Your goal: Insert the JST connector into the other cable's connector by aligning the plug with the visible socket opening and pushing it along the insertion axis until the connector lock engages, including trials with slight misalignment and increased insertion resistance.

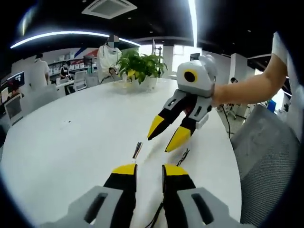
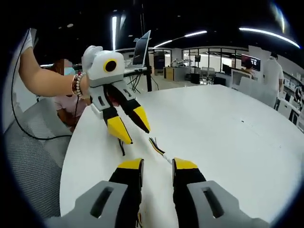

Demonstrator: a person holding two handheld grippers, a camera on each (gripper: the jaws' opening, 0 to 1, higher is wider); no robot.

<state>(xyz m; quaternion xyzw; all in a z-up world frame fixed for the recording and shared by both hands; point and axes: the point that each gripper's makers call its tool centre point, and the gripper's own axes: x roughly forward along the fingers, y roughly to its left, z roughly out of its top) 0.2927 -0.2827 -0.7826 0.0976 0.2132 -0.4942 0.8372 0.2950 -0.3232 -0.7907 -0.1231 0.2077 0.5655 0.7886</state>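
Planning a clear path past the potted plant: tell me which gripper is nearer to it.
Right. The right gripper hovers over the table, part of the way toward the potted plant; the left gripper sits farther back.

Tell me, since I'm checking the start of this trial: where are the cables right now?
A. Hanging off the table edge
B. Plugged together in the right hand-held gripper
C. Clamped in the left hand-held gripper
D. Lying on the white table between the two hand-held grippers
D: the cables lie loose on the white table, with both hand-held grippers open and empty.
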